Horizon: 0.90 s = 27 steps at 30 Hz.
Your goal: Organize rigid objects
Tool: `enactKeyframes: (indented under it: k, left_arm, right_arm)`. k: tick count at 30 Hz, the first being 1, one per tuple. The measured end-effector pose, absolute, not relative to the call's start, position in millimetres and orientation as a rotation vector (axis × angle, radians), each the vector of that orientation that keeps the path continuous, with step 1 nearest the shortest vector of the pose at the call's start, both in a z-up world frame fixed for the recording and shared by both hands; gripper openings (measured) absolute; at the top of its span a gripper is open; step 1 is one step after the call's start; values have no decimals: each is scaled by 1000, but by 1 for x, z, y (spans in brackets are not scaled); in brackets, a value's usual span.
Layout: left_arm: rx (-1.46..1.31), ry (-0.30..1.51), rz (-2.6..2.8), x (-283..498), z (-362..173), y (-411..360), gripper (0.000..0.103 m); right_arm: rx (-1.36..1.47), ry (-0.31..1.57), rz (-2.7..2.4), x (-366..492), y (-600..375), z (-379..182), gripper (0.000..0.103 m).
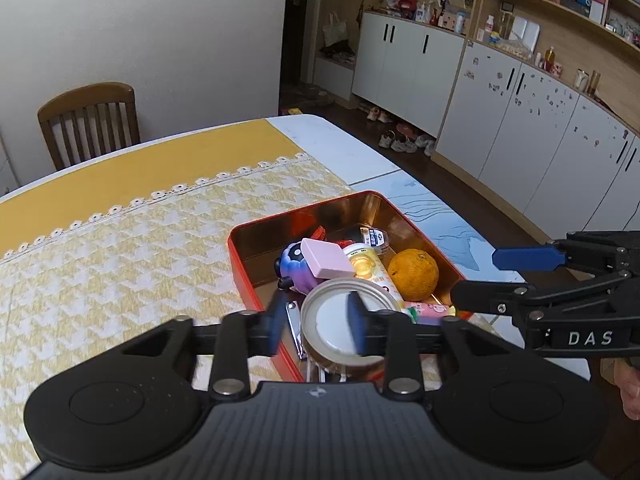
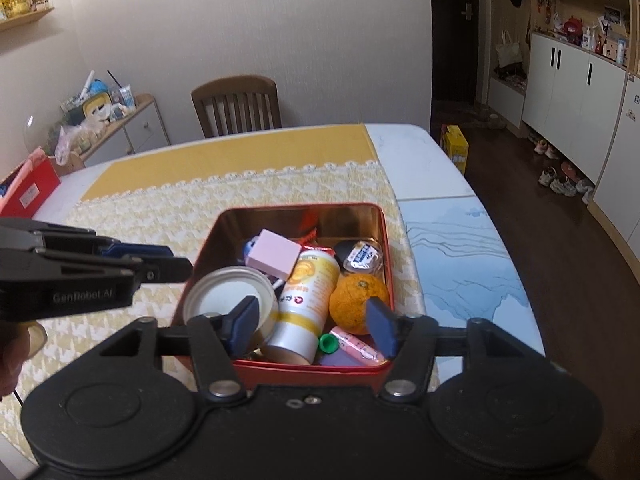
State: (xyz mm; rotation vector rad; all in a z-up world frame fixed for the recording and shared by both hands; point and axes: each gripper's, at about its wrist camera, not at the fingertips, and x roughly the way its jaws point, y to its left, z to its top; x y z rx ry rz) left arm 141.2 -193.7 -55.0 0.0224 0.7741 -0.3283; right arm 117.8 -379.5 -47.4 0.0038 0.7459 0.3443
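Note:
A red tin box [image 1: 240, 276] [image 2: 382, 240] sits on the table and holds a round metal can [image 1: 340, 320] [image 2: 230, 298], a pink block [image 1: 326, 258] [image 2: 274, 256], a yellow bottle [image 1: 370, 268] [image 2: 308, 296], an orange [image 1: 413, 275] [image 2: 356, 296], a purple toy [image 1: 294, 270] and a small jar [image 2: 360, 256]. My left gripper [image 1: 316, 326] is open just above the can at the box's near corner; it also shows in the right wrist view [image 2: 160, 262]. My right gripper [image 2: 314, 324] is open and empty over the box's near edge, with the bottle and orange between its fingers; it also shows in the left wrist view [image 1: 476, 276].
The box stands on a yellow houndstooth cloth [image 1: 120, 260] [image 2: 160, 208] over a white table [image 2: 460, 240]. A wooden chair [image 1: 90, 122] [image 2: 236, 106] stands at the far side. White cabinets [image 1: 520, 140] and shoes [image 1: 400, 142] line the right. A cluttered side cabinet [image 2: 112, 120] is at the left.

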Motion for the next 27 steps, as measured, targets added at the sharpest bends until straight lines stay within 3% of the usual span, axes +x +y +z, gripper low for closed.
enactKeyframes:
  k: [2, 4, 15, 21, 24, 27]
  left_arm:
    - [13, 757, -316, 134, -52, -191, 62]
    - [2, 733, -301, 126, -48, -189, 67]
    - [-62, 685, -270, 96, -28, -181, 81]
    - [-89, 660, -264, 81, -19, -179, 87]
    - [-98, 647, -257, 76, -15, -178, 100]
    - [-105, 640, -256, 72, -13, -178, 101]
  right_arm:
    - [2, 730, 348, 113, -379, -43, 65]
    - [1, 716, 349, 109, -379, -39, 69]
    - [21, 623, 362, 81, -383, -16, 102]
    - [37, 590, 369, 68, -385, -5, 103]
    - [39, 589, 367, 65, -385, -3, 103]
    - [41, 583, 365, 62, -385, -2, 103]
